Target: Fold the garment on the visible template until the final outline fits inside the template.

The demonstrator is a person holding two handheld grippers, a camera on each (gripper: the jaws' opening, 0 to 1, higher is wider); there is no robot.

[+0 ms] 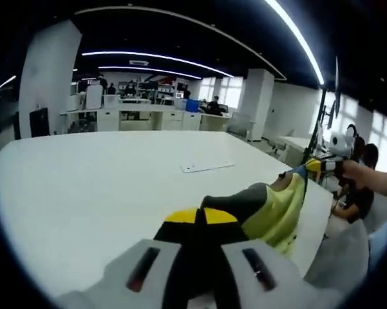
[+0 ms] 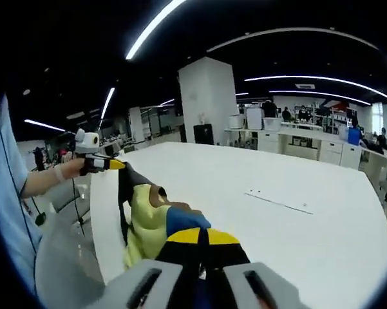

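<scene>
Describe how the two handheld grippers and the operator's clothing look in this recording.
Each gripper, left and right, has black jaws capped in yellow on a pale grey body with two dark slots showing red. The person wears a light blue sleeve, with a thin dark cable running over it.

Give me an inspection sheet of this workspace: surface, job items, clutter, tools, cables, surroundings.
Surface: large white table, bare over most of its top.
Job's things: yellow-green and dark grey garment lifted near the table edge, stretched between both tools; thin flat outline lies on the table beyond it, possibly the template.
Clutter: nothing seen on the table apart from these.
Grippers: left tool shut on the garment; right tool shut on the garment; each tool also appears in the other's view, held by a hand.
Cables: thin dark cord along the person's sleeve.
Surroundings: open office, white desks, white pillar, ceiling strip lights, people seated at the side.
</scene>
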